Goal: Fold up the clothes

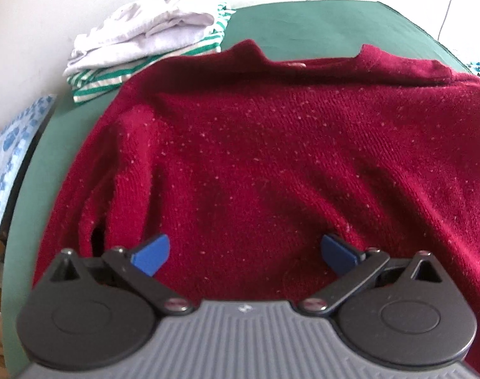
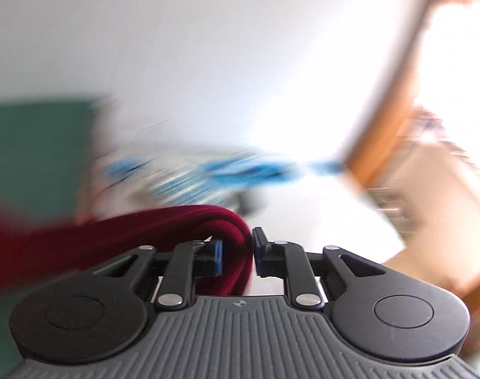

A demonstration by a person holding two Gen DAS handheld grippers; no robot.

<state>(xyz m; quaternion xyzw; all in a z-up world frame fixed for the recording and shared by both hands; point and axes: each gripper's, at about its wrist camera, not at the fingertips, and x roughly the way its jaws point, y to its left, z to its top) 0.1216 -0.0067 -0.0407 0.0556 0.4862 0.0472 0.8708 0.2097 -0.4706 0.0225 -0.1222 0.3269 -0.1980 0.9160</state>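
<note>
Your right wrist view is smeared: the blue-patterned cloth point(image 2: 227, 170) and wooden frame point(image 2: 394, 94) are streaks. The sweater point(image 1: 271, 164) runs off the left view's right edge, and its hem hides behind the left gripper point(image 1: 244, 254).

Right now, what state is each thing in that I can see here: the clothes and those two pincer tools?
Red sweater: spread on the green table, rumpled, one edge bunched between the right tool's fingers.
White garment: folded, on top of the pile.
Green-striped garment: folded, under the white one.
Left gripper: wide open, over the sweater, holding nothing.
Right gripper: closed on a bunch of red sweater; picture blurred.
</note>
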